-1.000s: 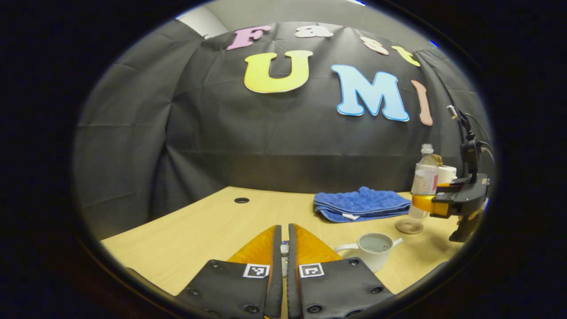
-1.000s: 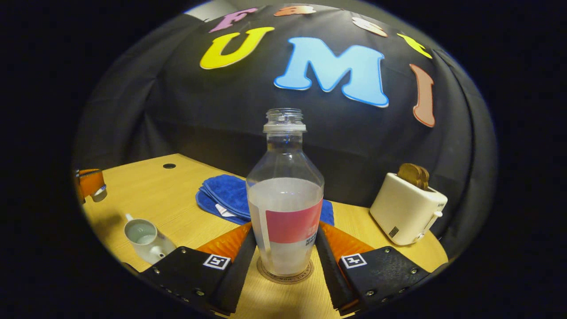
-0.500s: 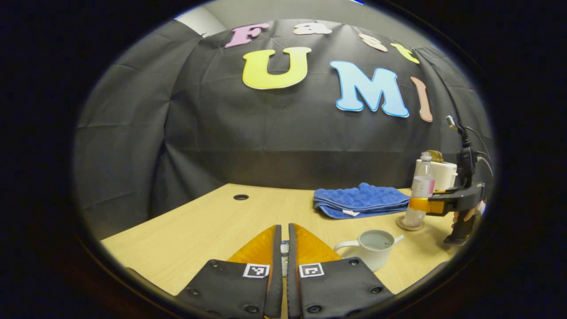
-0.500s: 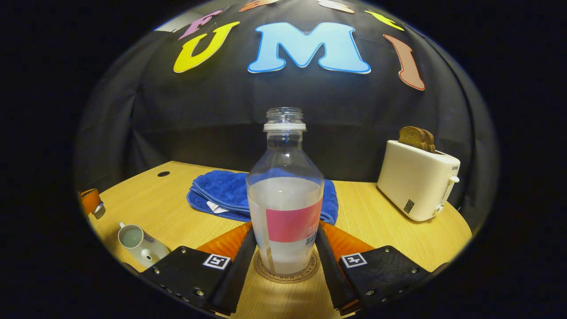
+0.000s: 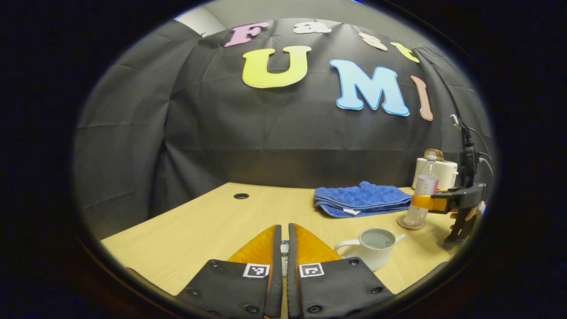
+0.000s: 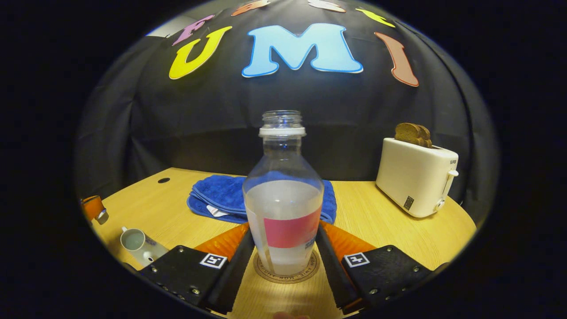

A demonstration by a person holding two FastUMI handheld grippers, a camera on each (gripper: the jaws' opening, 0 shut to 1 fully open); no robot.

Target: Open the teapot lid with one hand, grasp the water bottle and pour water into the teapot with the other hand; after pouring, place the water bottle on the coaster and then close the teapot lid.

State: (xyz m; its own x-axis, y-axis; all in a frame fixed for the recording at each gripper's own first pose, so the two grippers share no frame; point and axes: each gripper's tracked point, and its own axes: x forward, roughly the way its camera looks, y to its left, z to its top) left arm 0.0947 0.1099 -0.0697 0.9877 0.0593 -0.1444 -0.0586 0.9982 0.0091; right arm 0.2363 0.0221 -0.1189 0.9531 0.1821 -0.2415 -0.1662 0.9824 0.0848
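Right gripper view has the water bottle (image 6: 283, 195) in the centre of the frame, upright, its long axis vertical and its open neck pointing up. Its base rests on the round coaster (image 6: 285, 271) on the worktop (image 6: 381, 221). The right tool (image 6: 283, 248) stands around the lower part of the bottle. Its two fingers appear very close to the sides, but I cannot tell if they press on it or if a small gap has opened.

At the lower left of this frame is the white teapot (image 6: 141, 246), open at the top and with water inside.

In the left gripper view the left tool (image 5: 284, 248) is at the bottom centre, with its fingers closed together on a small pale object, probably the teapot lid (image 5: 284, 249). Most of that object is hidden.

The bottle has no cap and is about half full. If the right tool pulls back at an angle, or one finger drags on the label, the bottle could tip and spill over the worktop and the blue towel (image 6: 221, 199). A straight retreat after a clear opening seems safest.

For the lid, the risk is a weak hold on a small knob; it may slip before reaching the teapot.
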